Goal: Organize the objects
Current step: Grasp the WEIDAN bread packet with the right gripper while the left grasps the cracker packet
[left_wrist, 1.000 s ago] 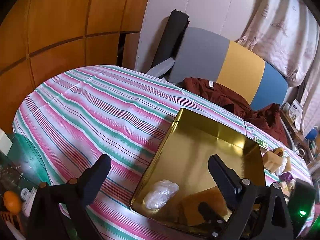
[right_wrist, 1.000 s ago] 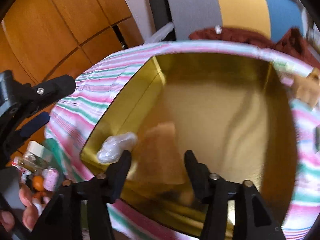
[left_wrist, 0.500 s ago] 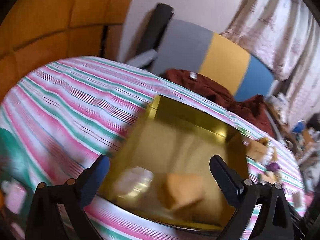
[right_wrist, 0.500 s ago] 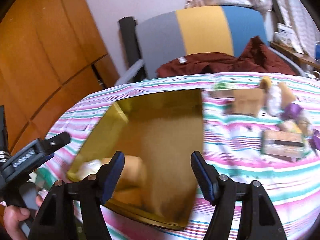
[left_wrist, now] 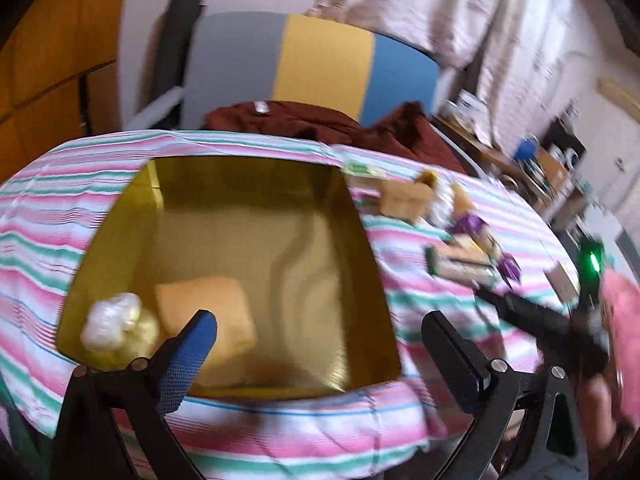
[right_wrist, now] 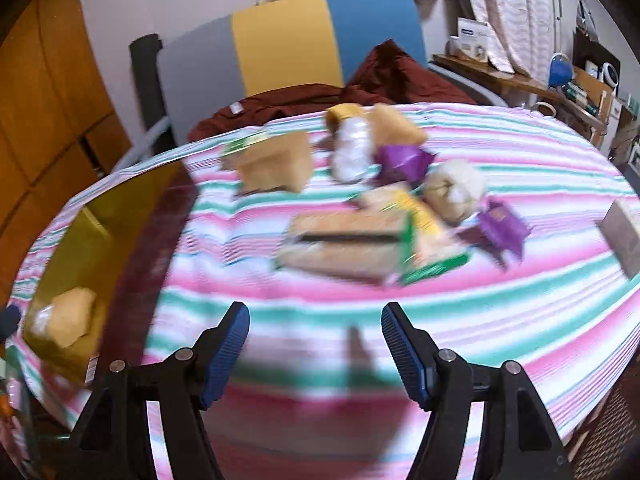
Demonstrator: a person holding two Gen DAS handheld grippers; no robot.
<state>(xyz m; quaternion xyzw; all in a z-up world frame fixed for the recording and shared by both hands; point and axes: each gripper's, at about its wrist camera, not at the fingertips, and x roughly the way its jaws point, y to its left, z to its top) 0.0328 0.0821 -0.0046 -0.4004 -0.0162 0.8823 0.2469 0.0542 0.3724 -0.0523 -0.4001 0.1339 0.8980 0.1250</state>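
Gold tray (left_wrist: 248, 184) is seen on the striped tablecloth (left_wrist: 48, 208), directly ahead of the left gripper (left_wrist: 318, 332). Two items lie in its near-left corner: a tan packet (left_wrist: 208, 320) and, touching it on the left, a white wrapped lump (left_wrist: 110, 320). The left gripper's jaws are spread wide and have just been opening further; nothing is between them, and the left finger overlaps the tan packet in view without contact being discernible.

Loose packets are heaped on the cloth to the right of the tray, well ahead of the right gripper (right_wrist: 314, 334): a long tan box (right_wrist: 344, 240), a yellow-green packet (right_wrist: 428, 236), a square tan packet (right_wrist: 276, 164), purple wrappers (right_wrist: 404, 160), a white wrapped piece (right_wrist: 352, 148). The right gripper's jaws stand apart, empty over bare cloth, having been opening within the last second.

Both views are smeared by motion; labels cannot be read. The tray is cut to a sliver at the left of the right view. A dark red garment (right_wrist: 304, 100) and a grey-yellow-blue panel (left_wrist: 320, 64) are noted behind the table.
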